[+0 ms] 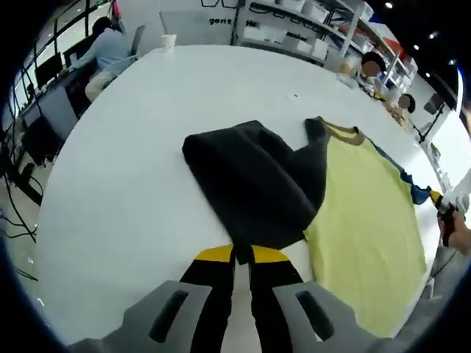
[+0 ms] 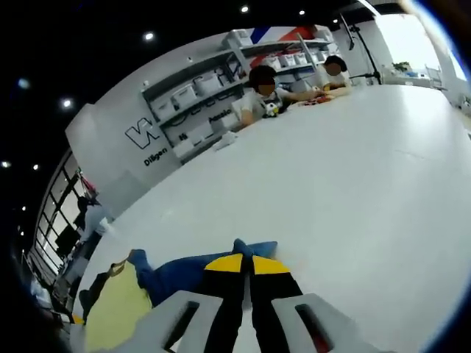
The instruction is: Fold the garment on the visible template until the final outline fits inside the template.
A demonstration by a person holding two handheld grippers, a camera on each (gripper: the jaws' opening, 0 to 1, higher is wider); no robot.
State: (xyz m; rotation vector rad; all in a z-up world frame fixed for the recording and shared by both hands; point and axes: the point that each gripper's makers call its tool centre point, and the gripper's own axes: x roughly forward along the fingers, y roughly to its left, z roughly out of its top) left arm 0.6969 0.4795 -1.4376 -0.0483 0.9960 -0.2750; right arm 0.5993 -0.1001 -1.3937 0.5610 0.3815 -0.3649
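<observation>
Both hand-held grippers pinched on the garment [image 1: 353, 206]: left [image 1: 242, 254] on dark sleeve [image 1: 254, 180], right [image 2: 241, 259] on blue sleeve [image 2: 193, 268].

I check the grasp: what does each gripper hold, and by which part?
The left gripper pinches the garment's dark sleeve at its edge; the right gripper pinches the blue sleeve at its end.

This is a large open workroom, part office and part lab. A broad white table [image 1: 147, 132] runs through it, with people seated at its far end [image 2: 265, 95] and another person at a desk with dark monitors [image 1: 48, 70]. Long grey wall shelves holding white storage boxes [image 2: 199, 92] stand behind (lettering on the wall below is only partly readable). Small round ceiling spotlights [image 2: 149, 35] dot a dark ceiling.
</observation>
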